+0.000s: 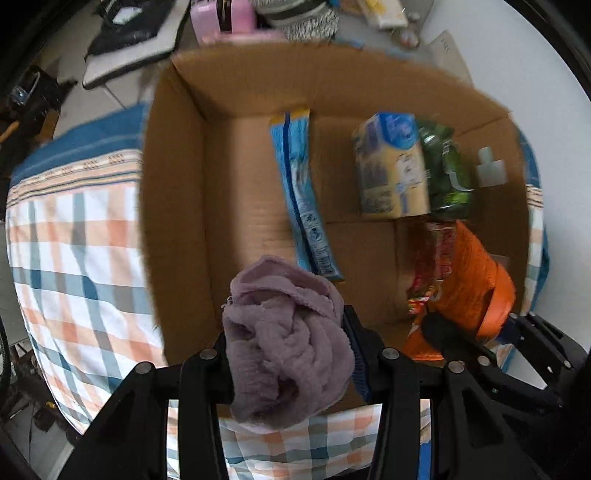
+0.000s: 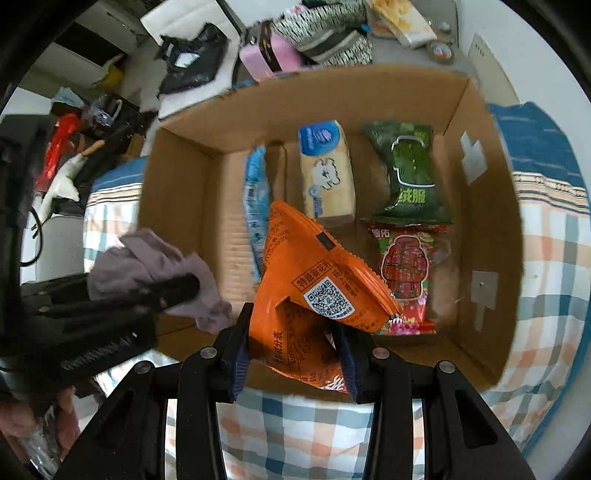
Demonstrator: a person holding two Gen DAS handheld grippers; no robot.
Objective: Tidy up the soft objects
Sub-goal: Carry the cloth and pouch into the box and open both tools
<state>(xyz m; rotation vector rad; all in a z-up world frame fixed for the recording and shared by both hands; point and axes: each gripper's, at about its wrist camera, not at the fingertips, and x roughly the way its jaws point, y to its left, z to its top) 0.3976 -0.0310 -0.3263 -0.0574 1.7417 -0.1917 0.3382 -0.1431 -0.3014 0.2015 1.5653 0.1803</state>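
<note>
My left gripper (image 1: 288, 354) is shut on a crumpled purple cloth (image 1: 284, 343) and holds it over the near edge of an open cardboard box (image 1: 177, 206). The cloth also shows in the right wrist view (image 2: 155, 266). My right gripper (image 2: 293, 354) is shut on an orange snack bag (image 2: 310, 288) and holds it over the box's near side; the bag shows in the left wrist view (image 1: 469, 284). Inside the box lie a blue packet (image 2: 255, 206), a tissue pack (image 2: 325, 173), a green packet (image 2: 410, 173) and a red packet (image 2: 406, 273).
The box (image 2: 480, 221) sits on a checked blue, orange and white bedcover (image 2: 546, 280). Beyond it are a pink case (image 2: 269, 51), a striped bag (image 2: 328, 33), black clutter (image 2: 192, 55) and a white wall on the right.
</note>
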